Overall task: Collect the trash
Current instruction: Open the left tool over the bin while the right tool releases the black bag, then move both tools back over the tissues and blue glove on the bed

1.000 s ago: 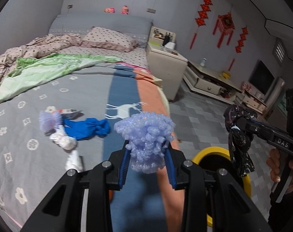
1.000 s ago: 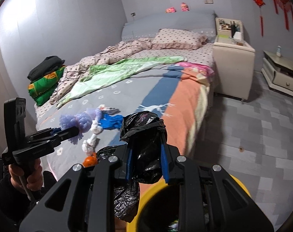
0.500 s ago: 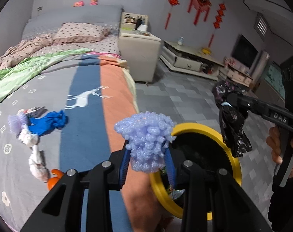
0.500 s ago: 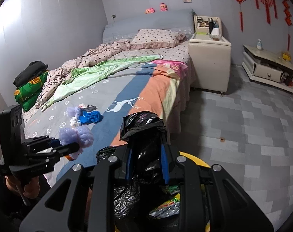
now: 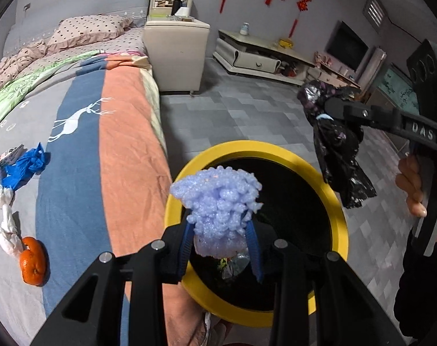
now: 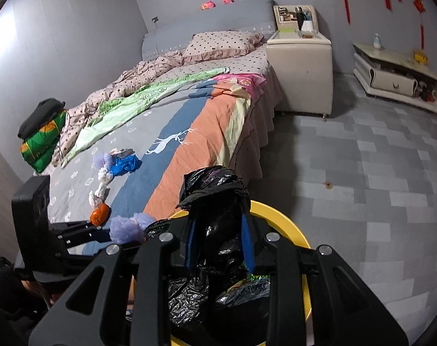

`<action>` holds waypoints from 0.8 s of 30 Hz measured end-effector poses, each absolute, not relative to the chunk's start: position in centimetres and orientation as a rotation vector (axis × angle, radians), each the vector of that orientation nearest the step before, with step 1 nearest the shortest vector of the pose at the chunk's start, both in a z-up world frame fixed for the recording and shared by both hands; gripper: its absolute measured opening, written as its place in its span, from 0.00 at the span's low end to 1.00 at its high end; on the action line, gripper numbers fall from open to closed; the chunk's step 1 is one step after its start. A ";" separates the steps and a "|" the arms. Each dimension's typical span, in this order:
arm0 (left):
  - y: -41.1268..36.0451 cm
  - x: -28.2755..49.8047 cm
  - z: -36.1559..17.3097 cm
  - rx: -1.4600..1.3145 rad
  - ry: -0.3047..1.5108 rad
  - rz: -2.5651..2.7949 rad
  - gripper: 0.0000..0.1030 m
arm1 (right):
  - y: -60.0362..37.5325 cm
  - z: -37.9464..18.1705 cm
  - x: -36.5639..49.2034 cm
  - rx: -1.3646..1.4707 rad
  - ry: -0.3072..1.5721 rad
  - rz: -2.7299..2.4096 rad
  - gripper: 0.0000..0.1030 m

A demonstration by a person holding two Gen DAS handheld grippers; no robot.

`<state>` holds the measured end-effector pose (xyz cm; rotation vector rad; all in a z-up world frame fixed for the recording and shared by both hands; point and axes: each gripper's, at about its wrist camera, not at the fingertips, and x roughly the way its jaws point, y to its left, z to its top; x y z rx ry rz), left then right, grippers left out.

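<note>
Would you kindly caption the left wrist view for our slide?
Left tool holds lilac bubbly foam wad above round yellow-rimmed bin; right tool releasing crumpled black plastic bag.

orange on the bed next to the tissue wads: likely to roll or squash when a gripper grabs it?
The orange looks round and firm, so a nudge would probably roll it on the soft bedspread. Its skin seems dimpled, likely giving fair grip. It touches a crumpled tissue, which may drag along.
</note>
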<state>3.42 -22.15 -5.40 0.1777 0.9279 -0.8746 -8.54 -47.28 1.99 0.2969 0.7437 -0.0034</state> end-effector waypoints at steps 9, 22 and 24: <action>-21.8 3.2 -5.2 0.159 0.924 -0.903 0.42 | -49.0 2.8 -9.1 0.343 0.718 -0.025 0.43; -19.9 3.6 -3.9 0.124 0.894 -0.861 0.79 | -47.9 4.7 -9.0 0.333 0.670 -0.003 0.52; -19.4 4.0 -3.8 0.114 0.895 -0.850 0.81 | -47.5 4.9 -8.8 0.327 0.661 0.010 0.52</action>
